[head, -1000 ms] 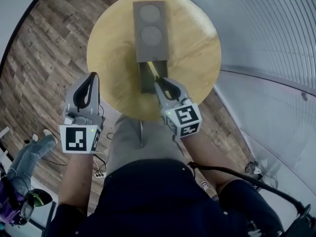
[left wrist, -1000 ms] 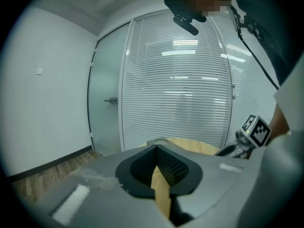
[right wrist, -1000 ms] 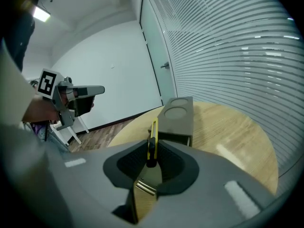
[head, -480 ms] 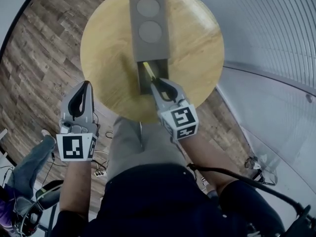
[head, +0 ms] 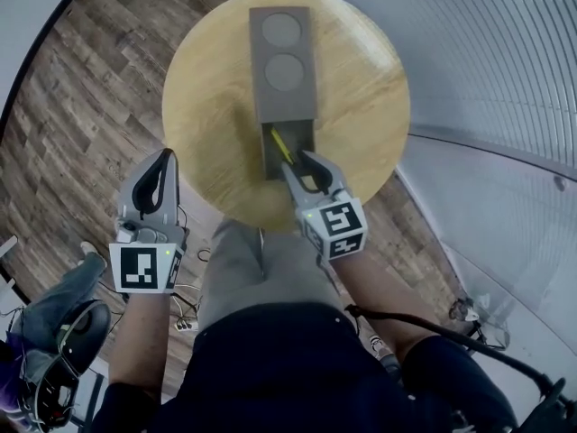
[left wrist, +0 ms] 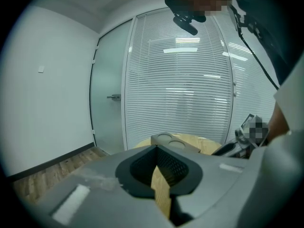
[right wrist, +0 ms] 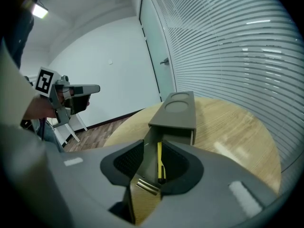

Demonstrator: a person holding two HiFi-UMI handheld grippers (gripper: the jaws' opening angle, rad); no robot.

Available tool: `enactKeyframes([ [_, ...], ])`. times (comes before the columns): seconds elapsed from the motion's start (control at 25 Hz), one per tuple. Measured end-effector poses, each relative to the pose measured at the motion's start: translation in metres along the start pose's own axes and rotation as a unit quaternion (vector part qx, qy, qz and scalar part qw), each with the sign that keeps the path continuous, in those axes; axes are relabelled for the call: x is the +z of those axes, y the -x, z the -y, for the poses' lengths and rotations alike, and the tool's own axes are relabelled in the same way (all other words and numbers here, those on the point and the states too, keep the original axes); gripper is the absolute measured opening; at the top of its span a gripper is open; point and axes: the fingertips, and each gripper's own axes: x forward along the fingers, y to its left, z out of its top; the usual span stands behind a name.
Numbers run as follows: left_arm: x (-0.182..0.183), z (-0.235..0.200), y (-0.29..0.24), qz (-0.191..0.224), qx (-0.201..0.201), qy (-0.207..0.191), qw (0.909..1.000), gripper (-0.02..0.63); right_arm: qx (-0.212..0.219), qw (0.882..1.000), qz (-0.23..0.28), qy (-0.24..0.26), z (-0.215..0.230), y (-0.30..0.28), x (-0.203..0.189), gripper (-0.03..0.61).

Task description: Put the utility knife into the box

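Released since the earlier frame, the utility knife point(head: 282, 145) now lies lengthwise in the open tray at the near end of the grey box point(head: 285, 61), yellow body showing, clear of any grip. Right gripper point(head: 300, 161): jaws have just been opening and stand well apart, one to either side of the knife's near end, pads not pressing on it. The box lies along the middle of the round wooden table point(head: 207, 106). Left gripper point(head: 165, 154): off the table's near-left edge above the wood floor point(head: 81, 106), jaws together, nothing held.
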Motion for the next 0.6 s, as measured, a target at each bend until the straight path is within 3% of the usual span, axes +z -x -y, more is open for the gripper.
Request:
enactKeyframes([
  [0.32, 0.027, 0.0, 0.016, 0.017, -0.014, -0.021, 0.9995, 0.003, -0.01, 0.999, 0.037, -0.004, -0.016, 0.024, 0.026, 0.126],
  [0.6, 0.068, 0.026, 0.035, 0.046, -0.029, -0.037, 0.9978, 0.003, -0.002, 0.996, 0.085, 0.01, -0.031, 0.067, 0.057, 0.124],
])
